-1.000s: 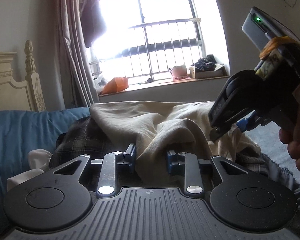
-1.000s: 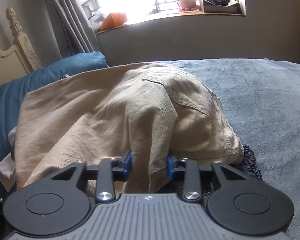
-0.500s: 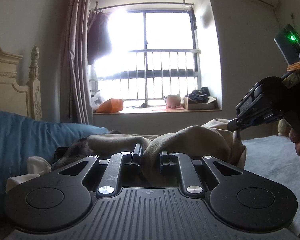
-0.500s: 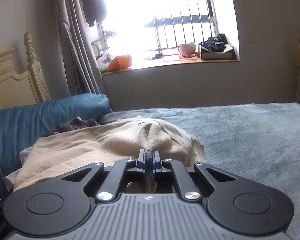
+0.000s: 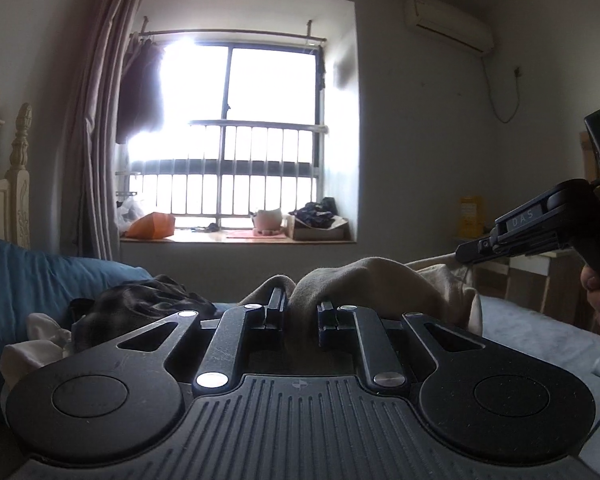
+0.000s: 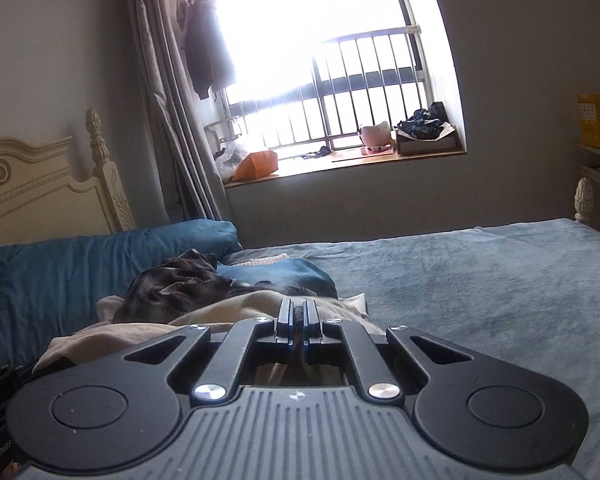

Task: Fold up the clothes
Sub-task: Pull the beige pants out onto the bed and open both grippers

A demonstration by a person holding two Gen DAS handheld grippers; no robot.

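While both jaws pinch bunched folds of the beige garment (image 5: 364, 280) lifted over the bed (image 6: 460, 280), the left gripper (image 5: 302, 310) and right gripper (image 6: 298, 320) hold soft, light cloth best gripped at its edges.

**Bed with a heap of clothes at the pillow end**

The bed (image 6: 480, 280) is covered by a grey-blue blanket, bare across its right side. A blue pillow (image 6: 60, 264) lies along the cream headboard (image 6: 28, 184) end. Beside the pillow lies a heap of clothes: a dark plaid garment (image 6: 180, 284) on top of a beige garment (image 6: 228, 312), with a white cloth (image 5: 40, 340) at the heap's left edge.
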